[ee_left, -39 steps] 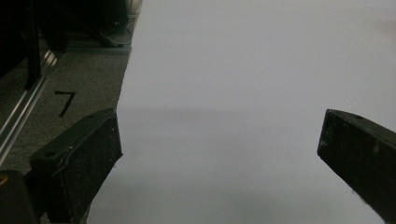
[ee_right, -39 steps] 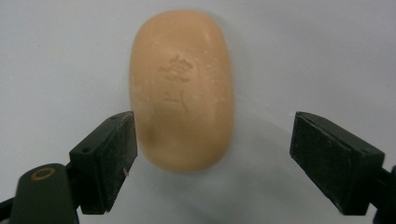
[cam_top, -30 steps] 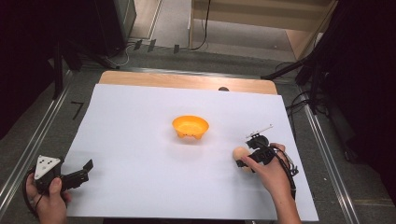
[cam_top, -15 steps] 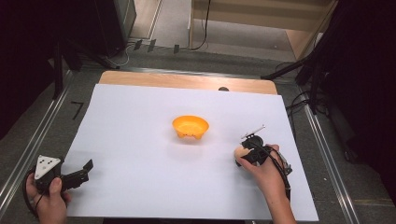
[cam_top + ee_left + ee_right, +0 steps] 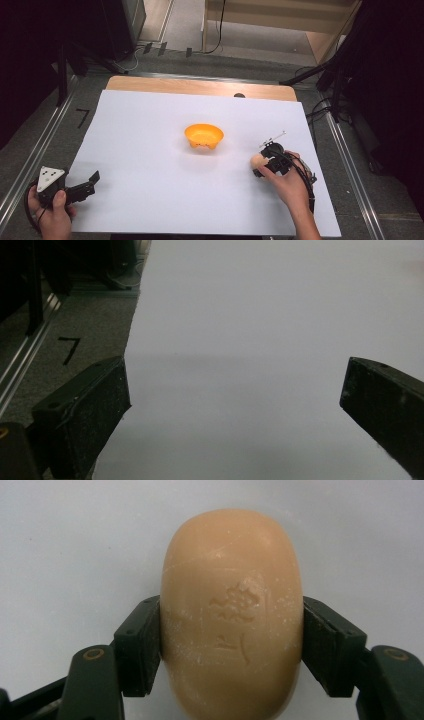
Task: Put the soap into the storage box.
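Soap bar (image 5: 232,615) cut off at bottom edge; stamped mark illegible; flanks hidden behind jaws.

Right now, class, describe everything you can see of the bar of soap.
The soap is a smooth, rounded oval bar, peach-tan, with a faint stamped mark and pale scuffs on its top face. It lies flat on the white sheet, right of the orange bowl. The right gripper presses both pads against its sides.
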{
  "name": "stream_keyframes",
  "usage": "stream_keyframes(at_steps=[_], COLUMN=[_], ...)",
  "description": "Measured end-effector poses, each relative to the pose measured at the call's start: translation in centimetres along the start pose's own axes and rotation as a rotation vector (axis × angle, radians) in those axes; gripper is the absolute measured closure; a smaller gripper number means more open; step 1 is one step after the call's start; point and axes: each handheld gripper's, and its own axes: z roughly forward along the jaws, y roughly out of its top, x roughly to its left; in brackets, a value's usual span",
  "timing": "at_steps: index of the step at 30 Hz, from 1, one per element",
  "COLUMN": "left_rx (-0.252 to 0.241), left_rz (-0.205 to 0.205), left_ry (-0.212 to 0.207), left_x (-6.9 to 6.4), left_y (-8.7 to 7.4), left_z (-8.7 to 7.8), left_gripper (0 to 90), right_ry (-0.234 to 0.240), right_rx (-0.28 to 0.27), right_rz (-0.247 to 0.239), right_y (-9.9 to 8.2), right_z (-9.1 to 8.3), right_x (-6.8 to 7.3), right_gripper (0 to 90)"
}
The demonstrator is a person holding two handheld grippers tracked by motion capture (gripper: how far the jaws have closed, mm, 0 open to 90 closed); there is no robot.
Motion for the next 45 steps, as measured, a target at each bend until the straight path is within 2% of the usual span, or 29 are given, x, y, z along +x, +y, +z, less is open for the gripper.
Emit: stream_keyframes(at_steps=[4,8,11,12,15,16,24,27,30,40,45], left_rx=[-0.003,-0.007,-0.009,-0.01,-0.009,-0.009,-0.01,-0.01,-0.011,-0.01,-0.012], left_rz=[-0.001,-0.003,-0.004,-0.006,-0.007,-0.006,-0.006,-0.005,-0.002,-0.001,-0.002], left_ry=[0.001,0.001,-0.001,-0.001,-0.002,-0.002,-0.002,-0.003,-0.001,0.0,-0.002], left_x=[0.0,0.0,0.0,0.0,0.0,0.0,0.0,0.0,0.0,-0.1,0.0], left_y=[0.0,0.0,0.0,0.0,0.0,0.0,-0.1,-0.1,-0.1,-0.1,-0.1], left_z=[0.0,0.0,-0.1,-0.1,-0.1,-0.1,-0.1,-0.1,-0.1,-0.1,-0.1], left_gripper=[0.0,0.1,0.0,0.0,0.1,0.0,0.0,0.1,0.1,0.1,0.0], right_ry=[0.019,0.048,0.067,0.07,0.065,0.066,0.07,0.054,0.034,0.078,0.084], right_rx=[-0.027,-0.037,-0.039,-0.047,-0.073,-0.082,-0.096,-0.112,-0.134,-0.15,-0.158], right_rz=[-0.065,-0.152,-0.175,-0.197,-0.256,-0.29,-0.399,-0.449,-0.522,-0.593,-0.651], right_y=[0.5,1.5,2.4,2.7,3.5,4.0,6.2,7.0,7.7,10.2,11.7], right_z=[-0.4,-0.7,-0.9,-0.9,-1.2,-1.3,-1.5,-1.7,-1.8,-2.2,-2.1], right_x=[0.1,0.8,1.2,1.4,1.8,2.0,2.6,2.9,3.2,4.0,4.7], right_gripper=[32.9,32.9,32.9,32.9,32.9,32.9,32.9,32.8,32.8,32.8,32.8])
